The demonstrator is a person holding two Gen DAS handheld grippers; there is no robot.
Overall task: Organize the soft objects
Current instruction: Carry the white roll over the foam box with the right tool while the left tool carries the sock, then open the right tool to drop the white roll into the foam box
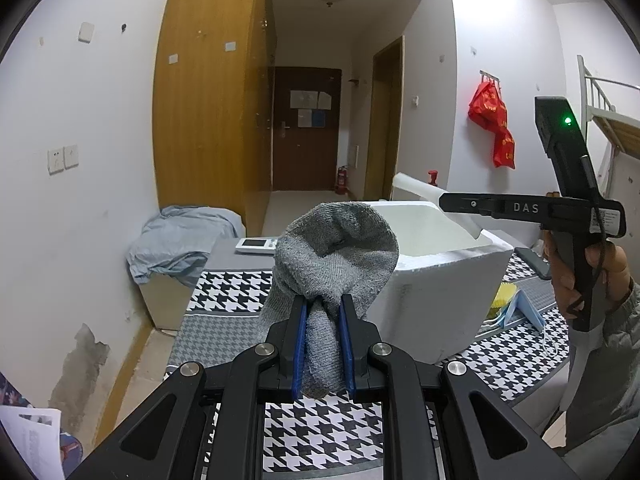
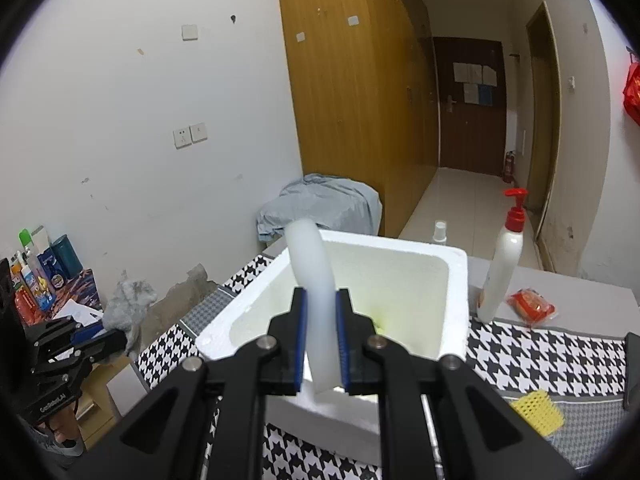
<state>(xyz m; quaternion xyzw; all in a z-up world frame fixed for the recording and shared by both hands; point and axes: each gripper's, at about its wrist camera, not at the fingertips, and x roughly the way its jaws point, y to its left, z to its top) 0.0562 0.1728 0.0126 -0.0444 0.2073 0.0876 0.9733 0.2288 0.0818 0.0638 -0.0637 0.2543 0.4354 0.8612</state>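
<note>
Grey knit sock (image 1: 334,248): pinched between the blue pads of the left tool (image 1: 323,312), its bunched upper part standing up above the fingertips; held in the air just to the left of the foam box (image 1: 436,280).
White foam strip (image 2: 316,300): clamped in the right tool (image 2: 321,308), curving upward from the fingers; it hangs over the near left part of the foam box's open top.
Left tool: narrow, closed on the grey knit sock; in the right wrist view it sits well to the left of the foam box, the sock a blurred grey tuft at its tip.
Right tool: narrow, closed on the white foam strip; in the left wrist view it reaches in over the foam box from the right, carried by a hand (image 1: 592,280).
Foam box: white, open-topped, standing on the houndstooth-patterned bed (image 1: 320,432).
Pump bottle (image 2: 502,260): white with a red top, just right of the foam box.
Red packet (image 2: 531,307): lying right of the pump bottle, farther from the foam box.
Yellow sponge (image 2: 538,412): on the bed, to the near right of the foam box.
</note>
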